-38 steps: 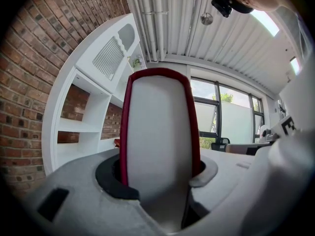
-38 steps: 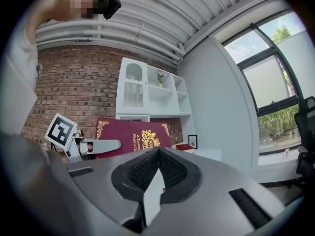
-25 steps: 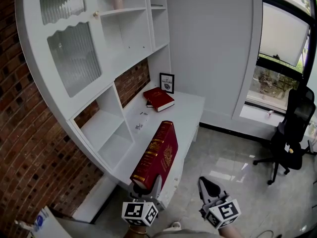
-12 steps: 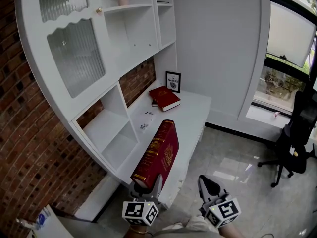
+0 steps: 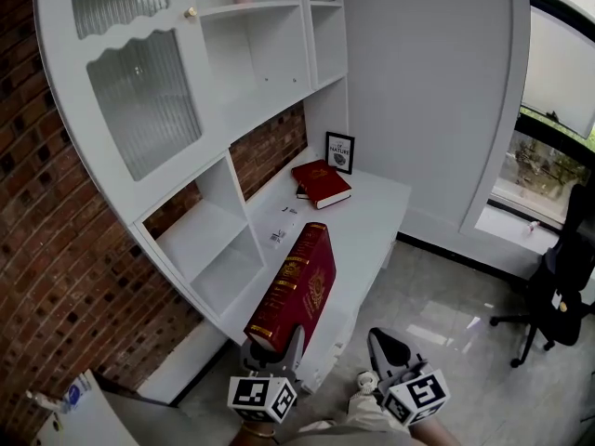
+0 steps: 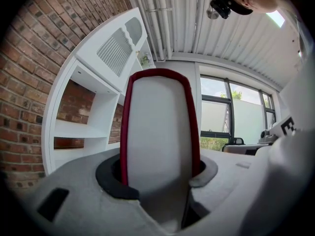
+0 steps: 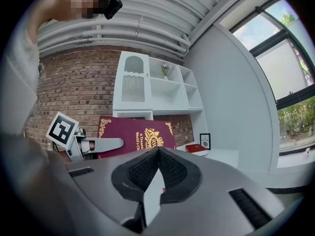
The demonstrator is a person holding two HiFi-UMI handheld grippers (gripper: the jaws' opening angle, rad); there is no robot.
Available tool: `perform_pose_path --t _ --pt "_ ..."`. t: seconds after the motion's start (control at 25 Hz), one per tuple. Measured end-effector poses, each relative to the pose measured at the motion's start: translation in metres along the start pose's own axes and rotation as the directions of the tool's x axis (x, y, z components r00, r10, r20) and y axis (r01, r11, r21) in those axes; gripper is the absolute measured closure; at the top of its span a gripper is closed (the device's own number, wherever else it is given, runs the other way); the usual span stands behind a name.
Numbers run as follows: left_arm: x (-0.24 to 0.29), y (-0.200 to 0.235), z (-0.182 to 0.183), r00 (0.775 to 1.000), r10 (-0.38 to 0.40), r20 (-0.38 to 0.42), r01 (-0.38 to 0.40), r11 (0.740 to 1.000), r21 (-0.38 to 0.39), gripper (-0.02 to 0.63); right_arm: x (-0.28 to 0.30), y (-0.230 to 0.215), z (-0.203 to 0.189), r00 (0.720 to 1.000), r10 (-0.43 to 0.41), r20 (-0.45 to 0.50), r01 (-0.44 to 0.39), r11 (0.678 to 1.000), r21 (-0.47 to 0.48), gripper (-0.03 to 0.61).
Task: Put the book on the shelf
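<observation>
**Big red book held out by the white shelf**

The book [image 5: 296,291] is thick and hard, dark red with shiny gold print and gold bands on its spine. The left hand-held gripper [image 5: 272,344] pinches its near end, one grey jaw on each cover. The book stands on its edge, spine up, and points away. From above it crosses the front edge of the white table [image 5: 372,214], right by the low open boxes of the shelf [image 5: 218,249]. It is not in the shelf. I cannot tell if it touches the table.

The right hand-held gripper [image 5: 386,347] has its jaws pressed together with nothing in them. Its black pads [image 7: 170,170] look bumpy, like a net.

The shelf is smooth, white and curved, with wavy glass doors [image 5: 139,96]. A rough brick wall [image 5: 56,277] is behind it.

The left gripper view shows only the book's pale page edge with a thin red rim round it. The right gripper view shows the flat cover with a gold crest and gold letters. Only the head view shows the second red book [image 5: 322,182] lying flat on the table, the small picture frame [image 5: 339,151], the shiny grey floor [image 5: 437,295] and a black chair [image 5: 561,291].
</observation>
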State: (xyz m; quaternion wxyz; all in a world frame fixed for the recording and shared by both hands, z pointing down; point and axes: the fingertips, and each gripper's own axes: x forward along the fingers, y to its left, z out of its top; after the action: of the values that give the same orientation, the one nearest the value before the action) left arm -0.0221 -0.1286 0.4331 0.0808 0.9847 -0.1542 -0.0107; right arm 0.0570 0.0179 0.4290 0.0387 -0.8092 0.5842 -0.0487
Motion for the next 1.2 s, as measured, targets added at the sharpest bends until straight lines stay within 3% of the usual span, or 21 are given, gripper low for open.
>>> perform_pose_path --t 0.2,0.48,0.68,0.76,1.2 --pt "0.021 -0.003 -0.001 0.999 0.04 0.011 -0.04 0.999 -0.006 0.382 0.018 -0.019 0.004 0.997 0.053 -0.048 -0.054 0.999 -0.008 0.571" --pt "0.053 -0.004 0.004 0.995 0.096 0.03 -0.096 0.995 -0.004 0.38 0.048 -0.054 0.01 0.993 0.118 0.008 -0.117 0.992 -0.048 0.571" --pt "0.073 -0.002 0.005 0.99 0.133 0.041 -0.133 0.991 0.003 0.382 0.065 -0.073 0.009 0.988 0.149 -0.042 -0.15 0.988 -0.036 0.571" --pt "0.081 -0.002 0.005 0.988 0.148 0.043 -0.148 0.989 0.006 0.38 0.074 -0.081 0.011 0.986 0.168 -0.017 -0.168 0.985 -0.042 0.571" --pt "0.106 -0.001 0.016 0.964 0.258 0.067 -0.258 0.966 -0.009 0.38 0.111 -0.104 0.025 0.954 0.297 -0.035 -0.298 0.954 -0.037 0.571"
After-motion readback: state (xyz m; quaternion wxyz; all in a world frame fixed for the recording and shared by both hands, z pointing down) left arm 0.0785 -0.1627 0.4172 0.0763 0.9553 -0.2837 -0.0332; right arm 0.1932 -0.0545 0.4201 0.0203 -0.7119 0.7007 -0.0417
